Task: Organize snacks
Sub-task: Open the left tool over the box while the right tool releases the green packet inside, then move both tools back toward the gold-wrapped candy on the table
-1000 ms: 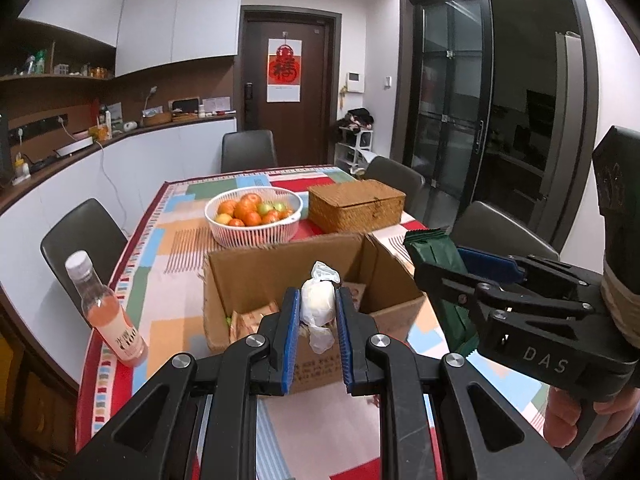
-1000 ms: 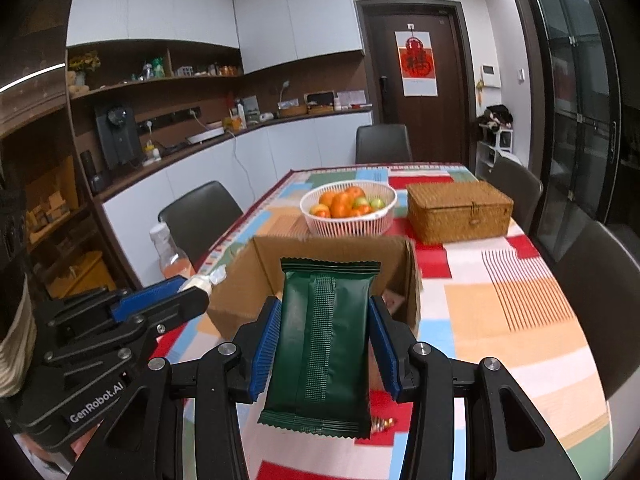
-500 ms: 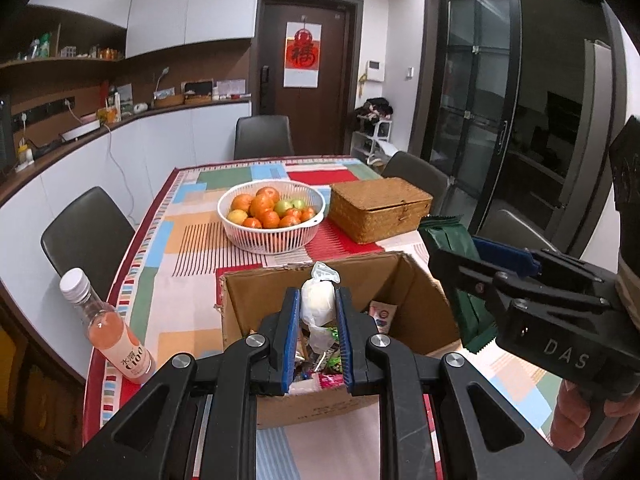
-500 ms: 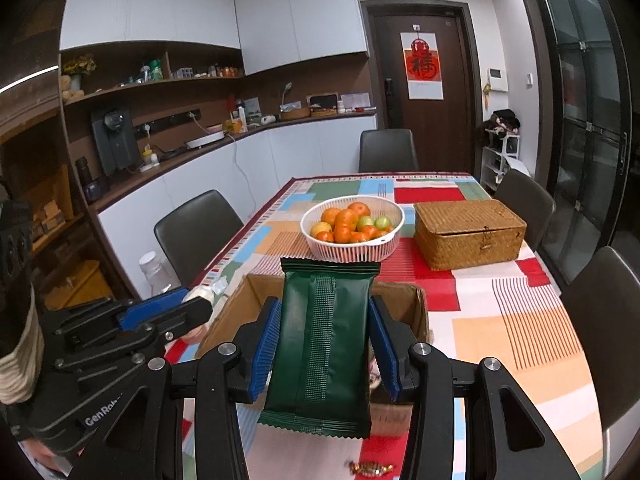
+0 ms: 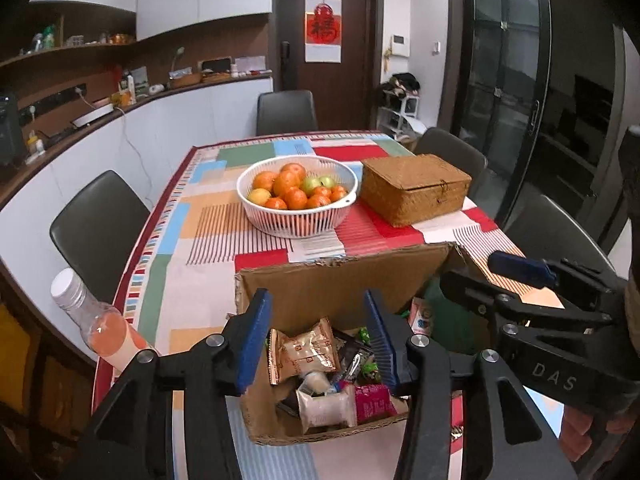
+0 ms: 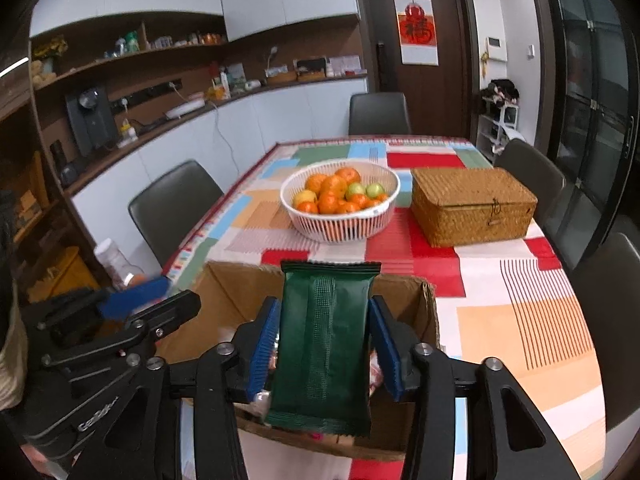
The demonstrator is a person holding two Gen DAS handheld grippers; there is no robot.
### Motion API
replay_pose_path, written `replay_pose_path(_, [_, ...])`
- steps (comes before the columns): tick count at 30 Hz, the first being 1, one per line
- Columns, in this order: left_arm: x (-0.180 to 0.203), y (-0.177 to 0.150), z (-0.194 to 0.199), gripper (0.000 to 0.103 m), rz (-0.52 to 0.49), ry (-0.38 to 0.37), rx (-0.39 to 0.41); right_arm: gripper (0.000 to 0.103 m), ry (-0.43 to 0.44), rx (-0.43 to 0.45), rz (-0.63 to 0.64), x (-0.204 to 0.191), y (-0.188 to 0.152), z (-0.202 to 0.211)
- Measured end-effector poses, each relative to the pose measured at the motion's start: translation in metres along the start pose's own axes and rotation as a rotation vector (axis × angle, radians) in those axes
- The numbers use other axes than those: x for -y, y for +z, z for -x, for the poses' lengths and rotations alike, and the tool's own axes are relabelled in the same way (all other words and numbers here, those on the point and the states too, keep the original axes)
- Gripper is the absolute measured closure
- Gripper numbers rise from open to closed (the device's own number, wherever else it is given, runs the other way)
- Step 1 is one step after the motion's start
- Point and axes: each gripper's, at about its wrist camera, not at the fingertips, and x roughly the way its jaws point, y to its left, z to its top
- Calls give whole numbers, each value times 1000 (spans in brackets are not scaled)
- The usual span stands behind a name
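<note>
An open cardboard box [image 5: 344, 280] sits on the table's near end and holds several wrapped snacks, among them a white-wrapped snack [image 5: 326, 408] and a tan packet [image 5: 304, 350]. My left gripper [image 5: 318, 338] is open and empty right above the box. My right gripper [image 6: 324, 344] holds a dark green snack packet [image 6: 324, 344] upright over the box [image 6: 240, 300]; the jaws stand slightly apart from the packet's sides. The right gripper also shows in the left wrist view [image 5: 516, 280], over the box's right side.
A white basket of oranges [image 5: 297, 196] and a wicker box [image 5: 416, 188] stand beyond the cardboard box. A bottle of pink drink [image 5: 100, 324] stands at the table's left edge. Dark chairs surround the patterned table [image 5: 200, 216].
My left gripper has opened and dropped the white-wrapped snack into the box. Both grippers have moved forward over the box. The right gripper's jaws have widened around the green packet.
</note>
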Motion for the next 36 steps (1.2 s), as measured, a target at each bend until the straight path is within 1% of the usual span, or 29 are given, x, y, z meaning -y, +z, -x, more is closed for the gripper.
replay_pose_path(2, [0,-4,4,50,-2,14,5,45,-14,-10,-17,5,-4,-2])
replay_pose_path(6, [5,-16,20,43,-24,70,38,45,-19,2,-13,8,-15,7])
replay_pose_path(8, [7,-21,29,34,-34,90,54,45,-21,16,2,6,-20,15])
replay_pose_path(10, [10,-27,39,32,-34,104,71,44,-21,33,14,5,-26,23])
replay_pose_path(12, [13,-33,49,31,-26,106,77,40,-20,47,25,2,-33,33])
replay_pose_path(17, [17,-48,67,25,-5,100,88,40,-13,78,47,-2,-51,57])
replay_pose_path(19, [19,-56,73,24,-5,102,89,34,-13,85,52,-2,-59,65])
replay_pose_path(23, [26,-72,80,19,-11,92,78,34,-9,87,62,-3,-75,77])
replay_pose_path(30, [42,-102,81,18,-35,107,40,34,-20,63,71,3,-102,84])
replay_pose_path(36, [54,-123,70,12,-51,110,-9,34,-15,-24,70,14,-131,73])
